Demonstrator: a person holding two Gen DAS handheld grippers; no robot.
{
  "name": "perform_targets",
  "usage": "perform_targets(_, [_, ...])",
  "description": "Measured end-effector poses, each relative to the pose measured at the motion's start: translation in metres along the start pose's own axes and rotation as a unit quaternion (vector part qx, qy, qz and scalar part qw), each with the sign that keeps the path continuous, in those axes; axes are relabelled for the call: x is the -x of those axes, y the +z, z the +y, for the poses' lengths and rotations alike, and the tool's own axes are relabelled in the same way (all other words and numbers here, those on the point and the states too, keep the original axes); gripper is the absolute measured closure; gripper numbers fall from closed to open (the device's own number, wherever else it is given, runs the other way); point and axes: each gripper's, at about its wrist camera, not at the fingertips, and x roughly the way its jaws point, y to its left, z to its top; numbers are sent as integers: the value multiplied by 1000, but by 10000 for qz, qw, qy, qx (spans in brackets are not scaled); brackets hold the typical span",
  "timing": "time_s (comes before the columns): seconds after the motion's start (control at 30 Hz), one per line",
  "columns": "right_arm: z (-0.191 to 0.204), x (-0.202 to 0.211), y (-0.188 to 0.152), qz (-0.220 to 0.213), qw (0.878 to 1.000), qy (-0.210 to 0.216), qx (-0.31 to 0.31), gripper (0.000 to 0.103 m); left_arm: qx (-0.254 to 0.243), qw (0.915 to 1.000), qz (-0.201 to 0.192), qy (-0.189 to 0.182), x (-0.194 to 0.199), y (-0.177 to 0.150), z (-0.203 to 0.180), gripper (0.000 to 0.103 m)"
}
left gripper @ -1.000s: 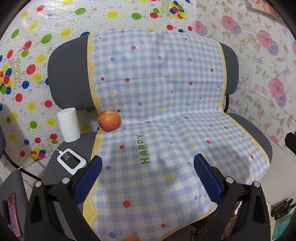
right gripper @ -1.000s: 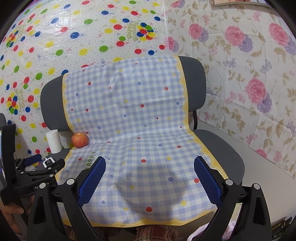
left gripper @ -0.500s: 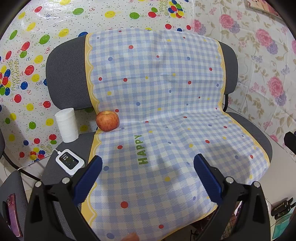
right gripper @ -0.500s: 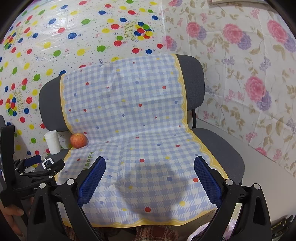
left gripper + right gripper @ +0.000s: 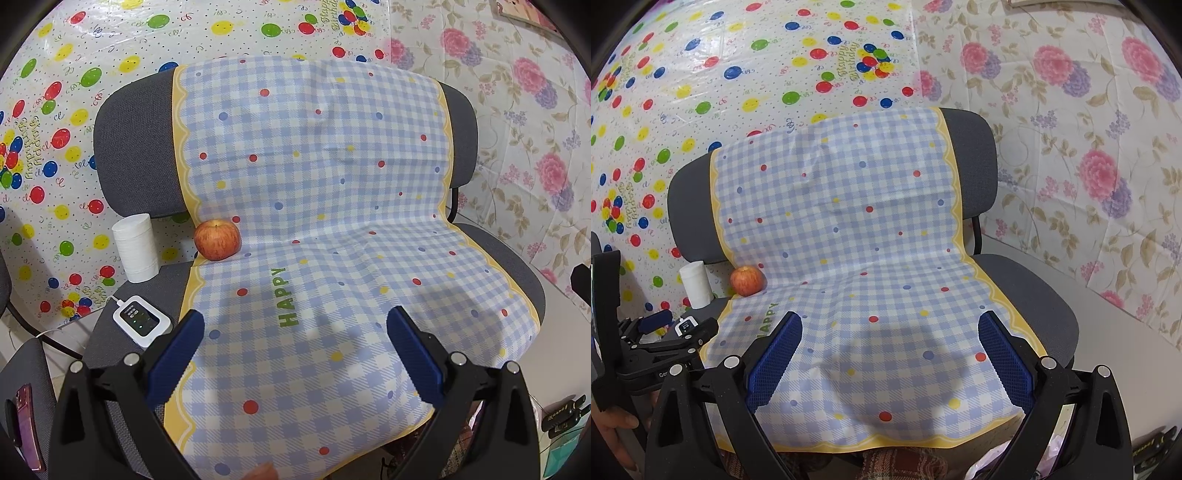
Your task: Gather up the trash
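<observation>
A grey chair [image 5: 133, 147] is draped with a blue-and-white checked cloth [image 5: 314, 221] marked HAPPY. A red apple [image 5: 217, 240] sits at the seat's back left; it also shows in the right wrist view [image 5: 747, 280]. A white paper roll [image 5: 136, 248] stands left of it, also seen in the right wrist view [image 5: 696, 284]. My left gripper [image 5: 295, 350] is open and empty above the seat's front. My right gripper [image 5: 890, 354] is open and empty above the seat's front right. The left gripper [image 5: 661, 332] shows at the left edge of the right wrist view.
A small white device with a lit screen [image 5: 142, 319] and cable lies on the seat's left edge. A balloon-print sheet [image 5: 55, 110] and a floral sheet [image 5: 535, 129] hang behind the chair. A red phone [image 5: 24, 424] lies at lower left.
Both views have shifted slightly; the chair sits a little lower and farther in the right wrist view. Both grippers stay open and empty.
</observation>
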Motion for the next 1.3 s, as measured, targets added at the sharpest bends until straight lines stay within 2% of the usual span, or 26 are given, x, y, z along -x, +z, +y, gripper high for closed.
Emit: perform_targets(1.3, [-5,2,-3,-15,10000,-11,-60,8,-1,10000,23,44,3,-2,-4,7])
